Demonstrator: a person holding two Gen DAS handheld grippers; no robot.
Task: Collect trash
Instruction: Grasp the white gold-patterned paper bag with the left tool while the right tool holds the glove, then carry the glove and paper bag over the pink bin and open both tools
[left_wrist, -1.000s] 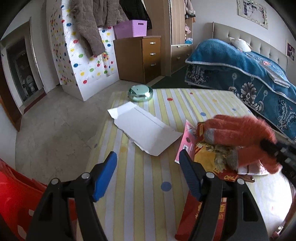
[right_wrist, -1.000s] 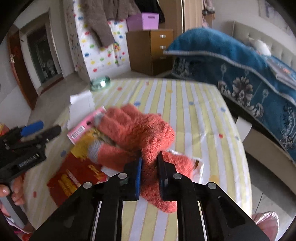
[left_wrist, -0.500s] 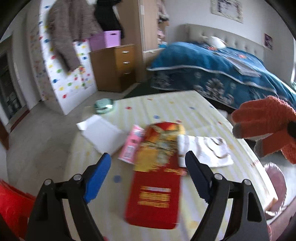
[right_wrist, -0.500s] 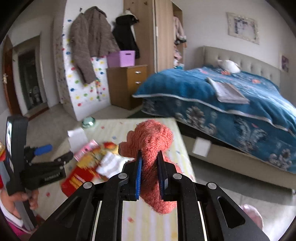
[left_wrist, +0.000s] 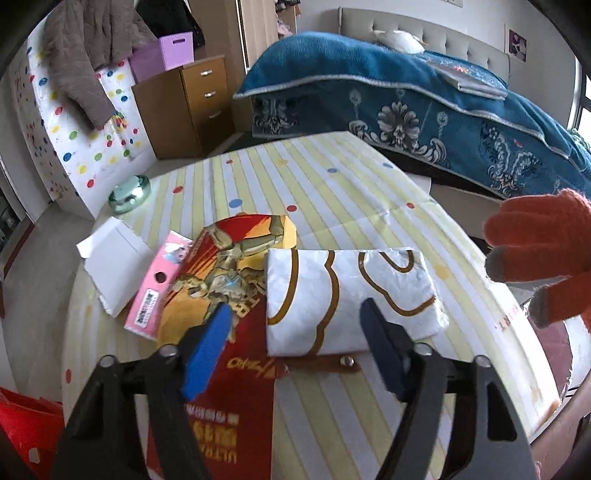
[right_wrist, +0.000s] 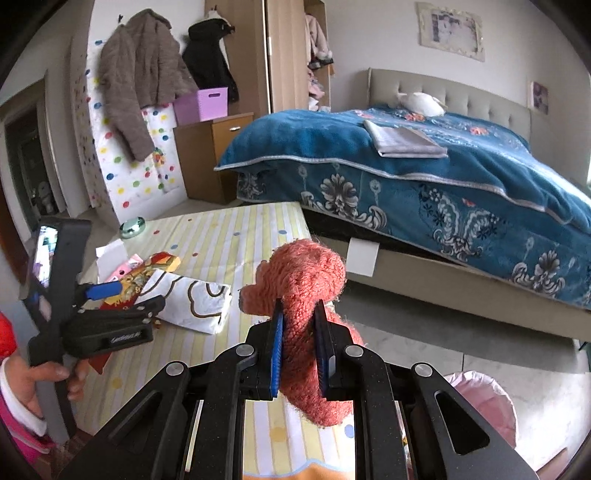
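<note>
- Two grippers: the right gripper (right_wrist: 298, 341) was pinching an orange glove (right_wrist: 308, 280).
- Left gripper (left_wrist: 295, 332) (jaws just narrowing, nothing gripped) hung over the white wrapper (left_wrist: 347, 291).

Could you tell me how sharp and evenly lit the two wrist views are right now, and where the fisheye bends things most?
Left wrist view: the white wrapper is fairly sharp, the red packet smears at its near end, and the table edge bows. Right wrist view: crisp, with soft daylight and a bright patch on the wrapper's end; the bed curves near the rim, and the orange glove looks oversized.
</note>
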